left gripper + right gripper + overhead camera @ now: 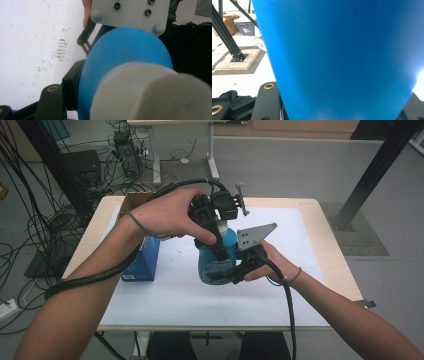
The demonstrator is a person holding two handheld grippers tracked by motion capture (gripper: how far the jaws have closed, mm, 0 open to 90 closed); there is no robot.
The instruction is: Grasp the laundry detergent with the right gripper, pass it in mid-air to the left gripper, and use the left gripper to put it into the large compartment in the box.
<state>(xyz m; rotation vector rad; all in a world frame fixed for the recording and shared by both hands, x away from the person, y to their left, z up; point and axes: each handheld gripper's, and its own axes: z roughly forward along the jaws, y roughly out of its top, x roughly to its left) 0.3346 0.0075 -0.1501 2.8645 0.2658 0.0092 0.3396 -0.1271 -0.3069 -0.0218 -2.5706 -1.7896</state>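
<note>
1. Nearest to the overhead camera are the person's two forearms, coming in from the bottom edge; a black cable loops round the left one and another trails along the right.
2. Far left on the white table (165, 305) stands a blue carton (145, 260), upright and just beside the left forearm, apart from the work in hand. An open cardboard box (136, 198) sits behind it at the table's back edge.
3. The left gripper (212, 237) comes down from above onto the top of the blue bottle (216, 257). In its own view the white cap (150, 95) sits right under the camera with the bottle's blue shoulder beyond it. The jaws look narrowed around that cap, though the pads themselves are hidden, so I judge this a grip on the cap rather than see it outright. Coming from above suits a twist or a pull on the cap.
4. The bottle itself is held at the middle of the table, above the white sheet, upright between the two grippers.
5. The right gripper (235, 272) clamps the bottle's lower body from the side, its grey three-cornered plate pointing up and back. In its own view the blue wall (342, 57) sits between the black jaws. This hold low on the body probably steadies the bottle while the other hand works the cap.
</note>
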